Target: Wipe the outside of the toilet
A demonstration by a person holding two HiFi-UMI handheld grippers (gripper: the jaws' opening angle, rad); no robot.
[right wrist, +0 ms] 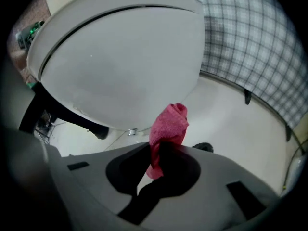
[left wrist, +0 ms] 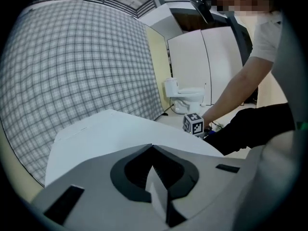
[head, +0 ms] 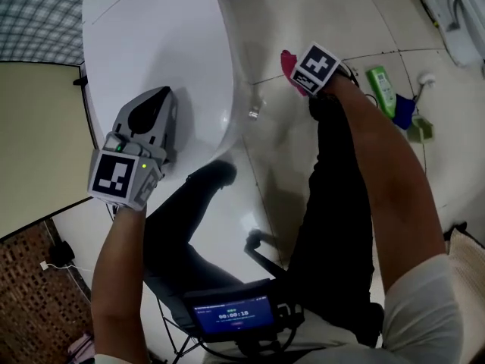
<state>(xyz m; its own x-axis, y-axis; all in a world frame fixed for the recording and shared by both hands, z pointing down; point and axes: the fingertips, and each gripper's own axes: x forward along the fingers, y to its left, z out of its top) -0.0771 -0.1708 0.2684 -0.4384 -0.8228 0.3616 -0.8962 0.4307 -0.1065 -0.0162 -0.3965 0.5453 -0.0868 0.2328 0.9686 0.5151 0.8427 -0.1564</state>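
There are two toilets. The near white toilet (head: 159, 44) fills the upper left of the head view with its lid closed. A second toilet (left wrist: 185, 97) stands far off against the wall in the left gripper view. There is one pink cloth (right wrist: 168, 129) and one green bottle (head: 381, 89), which lies on the tiled floor (head: 318, 21) well right of the near toilet.

The left tongs (left wrist: 153, 170) are closed tight with nothing between them. They hang over the lid of the near toilet, pointing across it and tilted slightly down. Whether they touch the lid cannot be told. The left forearm reaches up from the bottom of the head view.

The right tongs (right wrist: 161, 153) are narrowly parted and clamped on the pink cloth, whose free end sticks out past the tips. They point steeply down beside the bowl's outer wall, and the cloth is near the bowl but apart from it. The right arm is stretched out over the person's dark trouser leg.
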